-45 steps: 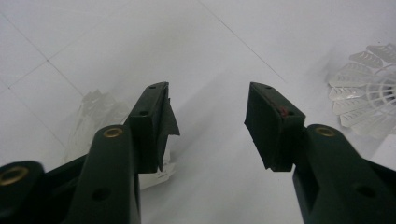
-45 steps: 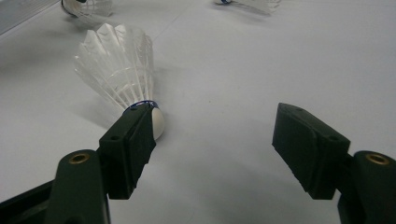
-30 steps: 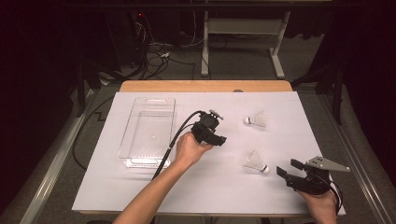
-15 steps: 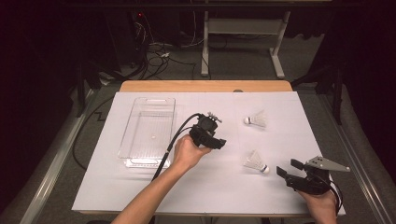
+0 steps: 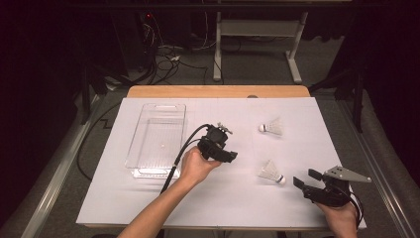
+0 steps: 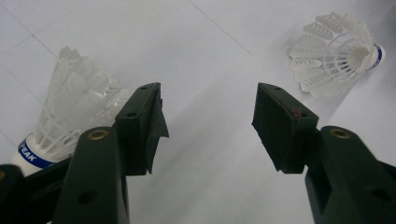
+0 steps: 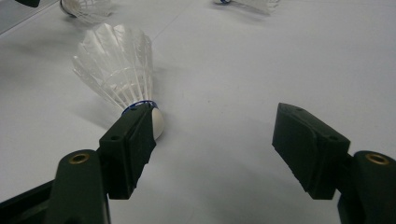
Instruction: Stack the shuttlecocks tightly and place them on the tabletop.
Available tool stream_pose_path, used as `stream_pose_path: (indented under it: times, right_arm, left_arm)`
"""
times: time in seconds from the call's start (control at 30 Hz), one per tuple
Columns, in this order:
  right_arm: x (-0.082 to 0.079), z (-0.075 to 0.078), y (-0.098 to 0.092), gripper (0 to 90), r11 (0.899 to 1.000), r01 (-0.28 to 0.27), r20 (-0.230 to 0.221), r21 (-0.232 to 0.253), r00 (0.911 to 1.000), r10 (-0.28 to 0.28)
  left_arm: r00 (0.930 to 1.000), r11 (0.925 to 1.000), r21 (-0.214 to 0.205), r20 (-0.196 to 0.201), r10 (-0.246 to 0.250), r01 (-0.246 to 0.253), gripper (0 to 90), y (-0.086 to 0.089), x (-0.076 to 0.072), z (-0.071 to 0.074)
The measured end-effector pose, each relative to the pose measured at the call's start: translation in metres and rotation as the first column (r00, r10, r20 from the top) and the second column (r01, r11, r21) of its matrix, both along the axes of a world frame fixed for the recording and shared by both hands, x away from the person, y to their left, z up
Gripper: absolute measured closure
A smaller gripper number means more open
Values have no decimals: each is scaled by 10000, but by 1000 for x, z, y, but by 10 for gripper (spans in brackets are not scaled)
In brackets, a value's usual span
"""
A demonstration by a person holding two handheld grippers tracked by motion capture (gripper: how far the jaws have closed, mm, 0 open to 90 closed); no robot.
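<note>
A: Starting at nine o'clock, what lies there?

B: A clear tray (image 5: 157, 134) on the white sheet. Centre: the left gripper (image 5: 224, 151), jaws spread, nothing between them.

A: The shuttlecocks?

B: The far shuttlecock (image 5: 272, 127) at two o'clock, the near shuttlecock (image 5: 271, 171) at four. The right gripper (image 5: 304, 179), released, sits just beside that one.
</note>
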State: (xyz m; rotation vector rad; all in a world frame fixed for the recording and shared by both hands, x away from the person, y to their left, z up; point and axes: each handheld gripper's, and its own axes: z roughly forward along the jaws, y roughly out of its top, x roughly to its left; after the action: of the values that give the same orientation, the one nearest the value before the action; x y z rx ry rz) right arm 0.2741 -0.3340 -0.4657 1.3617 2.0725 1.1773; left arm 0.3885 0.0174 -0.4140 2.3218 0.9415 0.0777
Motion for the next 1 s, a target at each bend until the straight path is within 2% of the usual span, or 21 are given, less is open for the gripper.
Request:
stream_pose_path:
  times: [0.33, 0.77, 1.0]
  right_arm:
    - [0, 0, 0, 296, 10000, -3, 11, -11, 10000, 3]
    - [0, 0, 0, 296, 10000, -3, -3, -4, 10000, 3]
    - [0, 0, 0, 297, 10000, 3, 0, -7, 10000, -3]
  left_arm:
    - [9999, 9999, 44, -53, -106, 106, 410, 5, -7, -4]
    - [9995, 9995, 150, 91, -295, 294, 403, 5, -17, -6]
    - [9997, 9997, 150, 150, -180, 178, 400, 8, -20, -8]
